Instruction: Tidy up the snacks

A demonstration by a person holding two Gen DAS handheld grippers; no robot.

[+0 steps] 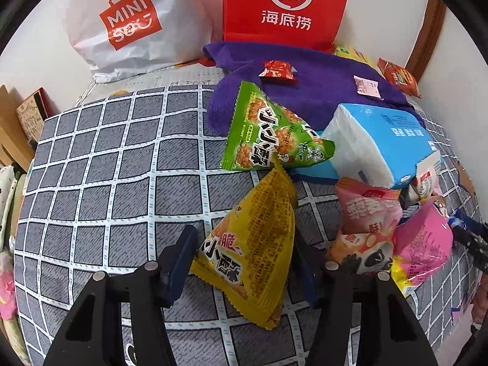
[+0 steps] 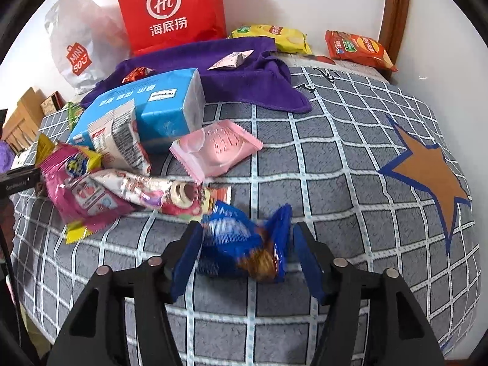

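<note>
Gripper fingers of the left gripper (image 1: 244, 267) flank a yellow triangular snack packet (image 1: 250, 262) standing on the checked bedcover (image 1: 100, 177); the left pad touches it, but whether the right pad presses it cannot be told. At 12 o'clock from it leans a green triangular snack packet (image 1: 268, 134), against a blue tissue pack (image 1: 381, 140). At 3 o'clock lie pink snack bags (image 1: 393, 238).

On the other camera, the right gripper (image 2: 247, 257), jaws spread, straddles a blue cookie packet (image 2: 244, 244), blurred, with a gap showing on the right side. Only this view shows a pink wafer packet (image 2: 216, 149) at 12 o'clock, a brown star (image 2: 427, 174) printed on the cover at 2 o'clock, and yellow (image 2: 274, 36) and orange chip bags (image 2: 357, 48) by the wall.

Both cameras show a purple towel (image 1: 320, 85) carrying a small red sweet (image 1: 277, 70), with a red Haidilao bag (image 1: 286, 6) and a white Miniso bag (image 1: 128, 21) standing behind it; their contents are hidden.
</note>
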